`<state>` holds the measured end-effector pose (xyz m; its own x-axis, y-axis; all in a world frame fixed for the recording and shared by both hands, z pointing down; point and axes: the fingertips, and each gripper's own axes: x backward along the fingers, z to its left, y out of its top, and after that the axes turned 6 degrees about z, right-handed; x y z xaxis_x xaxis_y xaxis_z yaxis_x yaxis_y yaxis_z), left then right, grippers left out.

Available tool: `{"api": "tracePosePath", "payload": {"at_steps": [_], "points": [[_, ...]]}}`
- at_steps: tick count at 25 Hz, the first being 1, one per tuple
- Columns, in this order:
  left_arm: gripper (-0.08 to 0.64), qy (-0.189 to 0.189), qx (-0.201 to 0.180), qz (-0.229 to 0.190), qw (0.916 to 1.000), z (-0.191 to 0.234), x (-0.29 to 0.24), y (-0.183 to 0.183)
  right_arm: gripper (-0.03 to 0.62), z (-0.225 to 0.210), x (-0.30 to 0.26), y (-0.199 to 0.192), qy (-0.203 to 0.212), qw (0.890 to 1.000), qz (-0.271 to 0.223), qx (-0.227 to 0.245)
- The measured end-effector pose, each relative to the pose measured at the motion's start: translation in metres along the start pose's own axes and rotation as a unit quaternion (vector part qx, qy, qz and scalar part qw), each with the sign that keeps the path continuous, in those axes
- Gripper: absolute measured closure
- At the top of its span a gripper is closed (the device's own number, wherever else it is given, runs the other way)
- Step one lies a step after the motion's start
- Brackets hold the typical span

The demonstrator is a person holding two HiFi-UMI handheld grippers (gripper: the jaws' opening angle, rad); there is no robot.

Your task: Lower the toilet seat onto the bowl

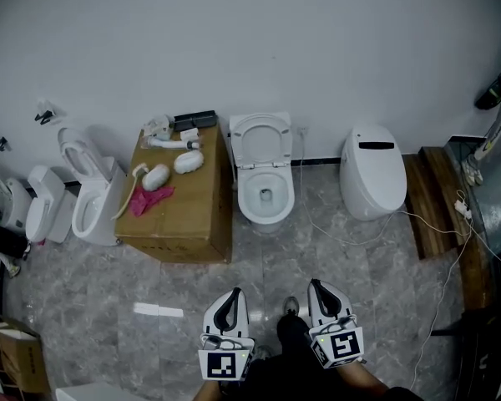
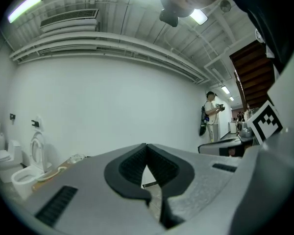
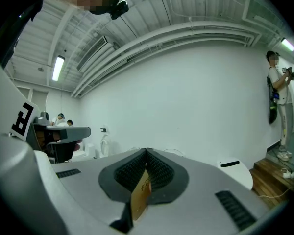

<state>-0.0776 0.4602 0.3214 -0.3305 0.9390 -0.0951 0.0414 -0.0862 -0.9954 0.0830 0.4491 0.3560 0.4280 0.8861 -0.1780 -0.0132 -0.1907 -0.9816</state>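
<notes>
In the head view the white toilet bowl stands against the far wall, with its seat raised upright. Both grippers hang low in front of me, well short of the bowl. My left gripper is shut with nothing between its pads. My right gripper is shut too; a thin tan slip shows in the seam behind its pads. In both gripper views the jaws point at the bare wall, and their bodies hide the toilet.
A cardboard box with white fittings and a pink rag stands left of the bowl, and another open toilet lies beyond it. A closed white toilet stands to the right, then a wooden step and floor cables. A person stands nearby.
</notes>
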Motion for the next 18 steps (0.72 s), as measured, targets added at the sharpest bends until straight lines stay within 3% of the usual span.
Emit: {"api": "tracePosePath", "payload": {"at_steps": [3, 10, 18], "points": [[0.551, -0.002, -0.008, -0.017, 0.9998, 0.000, -0.047, 0.013, 0.566, -0.028, -0.040, 0.014, 0.016, 1.000, -0.005, -0.002], [0.551, 0.016, -0.033, 0.054, 0.9979, 0.011, -0.122, 0.011, 0.566, -0.075, -0.113, 0.031, 0.042, 0.999, 0.003, 0.008], [0.551, 0.024, -0.019, 0.069, 0.9971, 0.050, -0.206, 0.008, 0.566, -0.107, -0.193, 0.035, 0.049, 0.999, 0.017, 0.005]]}}
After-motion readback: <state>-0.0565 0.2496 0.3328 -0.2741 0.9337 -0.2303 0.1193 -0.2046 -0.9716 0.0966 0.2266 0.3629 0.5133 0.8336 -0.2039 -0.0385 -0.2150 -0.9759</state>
